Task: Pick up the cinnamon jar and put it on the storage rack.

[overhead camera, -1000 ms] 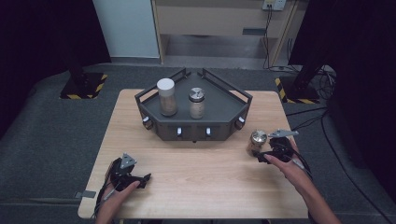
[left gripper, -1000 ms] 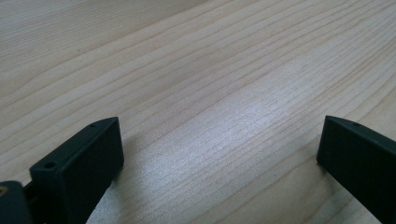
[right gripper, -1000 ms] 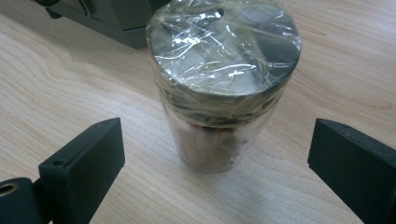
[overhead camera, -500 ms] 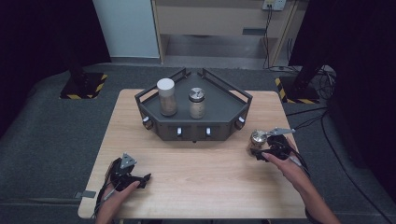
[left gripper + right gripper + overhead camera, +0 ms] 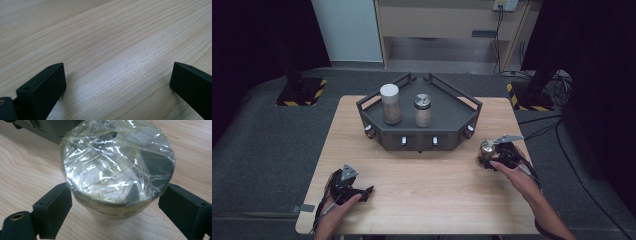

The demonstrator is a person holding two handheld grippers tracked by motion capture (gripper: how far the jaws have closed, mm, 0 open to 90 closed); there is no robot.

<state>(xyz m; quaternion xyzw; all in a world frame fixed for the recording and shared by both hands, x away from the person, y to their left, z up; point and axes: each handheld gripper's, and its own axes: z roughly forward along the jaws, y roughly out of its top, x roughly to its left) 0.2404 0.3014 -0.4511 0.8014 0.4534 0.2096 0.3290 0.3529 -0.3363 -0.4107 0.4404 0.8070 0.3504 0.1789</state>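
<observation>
My right gripper (image 5: 493, 156) has its jaws either side of a small jar (image 5: 117, 167) with a shiny, film-wrapped lid, standing upright on the wooden table (image 5: 427, 175) just right of the dark tray (image 5: 452, 125); jaws sit at its sides, can't tell if they're clamped. Contents hidden under the lid. My left gripper (image 5: 117, 80) rests low over bare wood at the near left, jaws wide apart, nothing between. The tray holds two upright jars: a white-capped jar (image 5: 390, 103) and a metal-lidded jar (image 5: 423, 110), both with brownish fill.
</observation>
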